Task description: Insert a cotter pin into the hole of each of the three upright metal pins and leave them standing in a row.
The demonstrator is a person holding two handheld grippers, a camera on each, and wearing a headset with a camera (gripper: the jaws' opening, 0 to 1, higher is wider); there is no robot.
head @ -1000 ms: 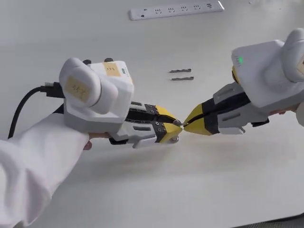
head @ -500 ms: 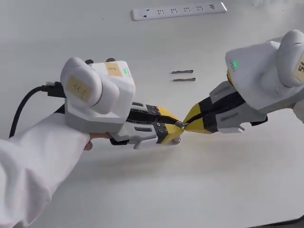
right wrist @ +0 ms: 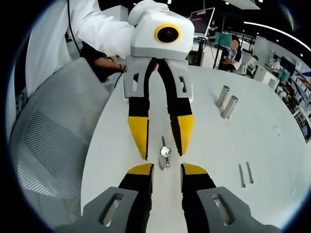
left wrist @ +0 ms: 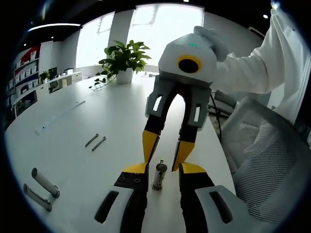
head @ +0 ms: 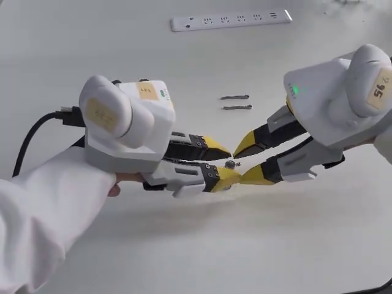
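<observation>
Short upright silver metal pin (head: 229,164) stands between yellow-tipped left gripper (left wrist: 164,168) and right gripper (right wrist: 167,168), both spread, equally near.

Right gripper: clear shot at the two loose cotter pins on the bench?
Probably yes. The right gripper is open and empty, and the cotter pins lie on bare table nearby, nothing between. It should first back off the metal pin between its jaws.

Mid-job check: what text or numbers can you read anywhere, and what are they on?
"95": on the tan sticker on the right gripper, head view.
Two tan stickers on the left gripper: print too blurred to read.
Power strip: markings too small to read.
</observation>
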